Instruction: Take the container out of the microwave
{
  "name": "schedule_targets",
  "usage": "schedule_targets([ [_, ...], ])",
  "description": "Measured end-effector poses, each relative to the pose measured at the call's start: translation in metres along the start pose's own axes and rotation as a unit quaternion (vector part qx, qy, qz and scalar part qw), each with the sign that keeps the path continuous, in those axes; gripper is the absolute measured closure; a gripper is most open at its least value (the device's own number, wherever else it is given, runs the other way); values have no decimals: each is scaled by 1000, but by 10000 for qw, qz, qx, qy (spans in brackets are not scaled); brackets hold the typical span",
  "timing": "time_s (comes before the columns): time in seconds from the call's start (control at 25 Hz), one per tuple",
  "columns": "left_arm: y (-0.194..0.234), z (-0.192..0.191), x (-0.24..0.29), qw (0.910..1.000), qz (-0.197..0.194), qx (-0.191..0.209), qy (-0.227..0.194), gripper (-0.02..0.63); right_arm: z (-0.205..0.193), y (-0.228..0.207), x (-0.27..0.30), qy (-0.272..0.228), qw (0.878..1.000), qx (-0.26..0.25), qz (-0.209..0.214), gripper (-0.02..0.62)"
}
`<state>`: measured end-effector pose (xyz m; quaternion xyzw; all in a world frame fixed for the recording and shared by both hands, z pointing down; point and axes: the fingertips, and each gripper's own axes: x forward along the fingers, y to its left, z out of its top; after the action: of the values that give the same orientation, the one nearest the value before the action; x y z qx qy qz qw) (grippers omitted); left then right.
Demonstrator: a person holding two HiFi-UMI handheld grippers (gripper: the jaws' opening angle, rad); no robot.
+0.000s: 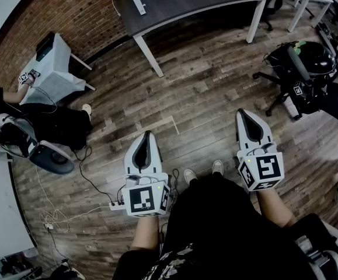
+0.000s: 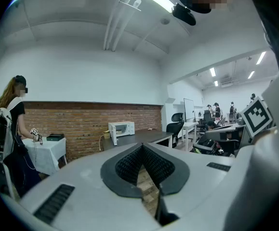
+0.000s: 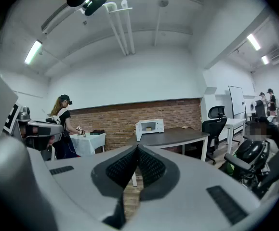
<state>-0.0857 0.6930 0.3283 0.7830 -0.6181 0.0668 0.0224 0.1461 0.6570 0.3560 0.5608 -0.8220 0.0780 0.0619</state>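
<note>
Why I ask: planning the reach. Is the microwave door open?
Yes, in the right gripper view the microwave on the dark table has its door swung out, showing the inside.

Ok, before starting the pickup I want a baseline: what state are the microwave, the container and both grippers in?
Microwave: door swung open, standing on the dark table.
Container: inside the microwave, untouched.
Left gripper: shut, empty, well short of the microwave.
Right gripper: shut, empty, well short of the microwave.
</note>
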Motion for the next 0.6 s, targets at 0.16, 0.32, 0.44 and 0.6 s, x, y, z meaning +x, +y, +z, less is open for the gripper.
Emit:
schedule_targets([
  [0.16,0,-2,7,10000,-2,-3,-22,601,-1,-1,6,-24,10000,-10,71,534],
  [0.32,-11,-12,4,9999,-90,-63,68,601,-15,-8,-2,15,9999,114,101,534],
  [0.44,-22,-26,0,9997,-124,-17,212,601,-33,-15,-11,198,9998,26,92,534],
  [0.6,-34,-36,7,9992,-178,-200,288,601,-45,-34,-20,354,9994,20,12,534],
])
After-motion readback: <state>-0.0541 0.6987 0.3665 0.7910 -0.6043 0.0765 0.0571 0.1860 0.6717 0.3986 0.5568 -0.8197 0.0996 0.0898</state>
